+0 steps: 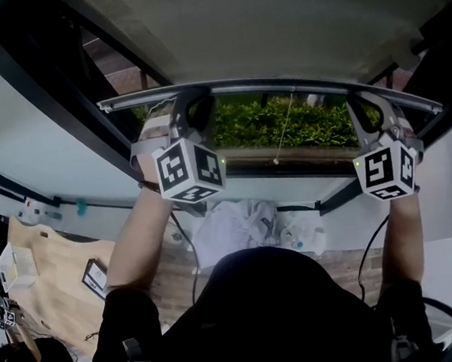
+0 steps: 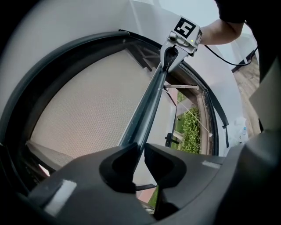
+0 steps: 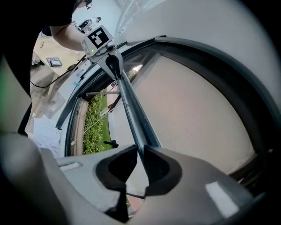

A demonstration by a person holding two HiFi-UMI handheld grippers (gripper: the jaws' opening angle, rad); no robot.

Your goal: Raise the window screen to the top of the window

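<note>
Along the bottom bar (image 2: 147,110) of the window screen (image 2: 83,105), left claw (image 2: 140,154) and right claw (image 3: 139,154) each clamp it, jaws narrowly apart. Below, a pull cord (image 1: 282,131) dangles before a green hedge (image 1: 245,127); crumpled white cloth (image 1: 230,223) lies lower.

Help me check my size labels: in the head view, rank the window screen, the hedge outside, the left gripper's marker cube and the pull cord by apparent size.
1. window screen, filling the top.
2. hedge.
3. left gripper's marker cube, enlarged by nearness to the camera.
4. pull cord, a thin line.
</note>
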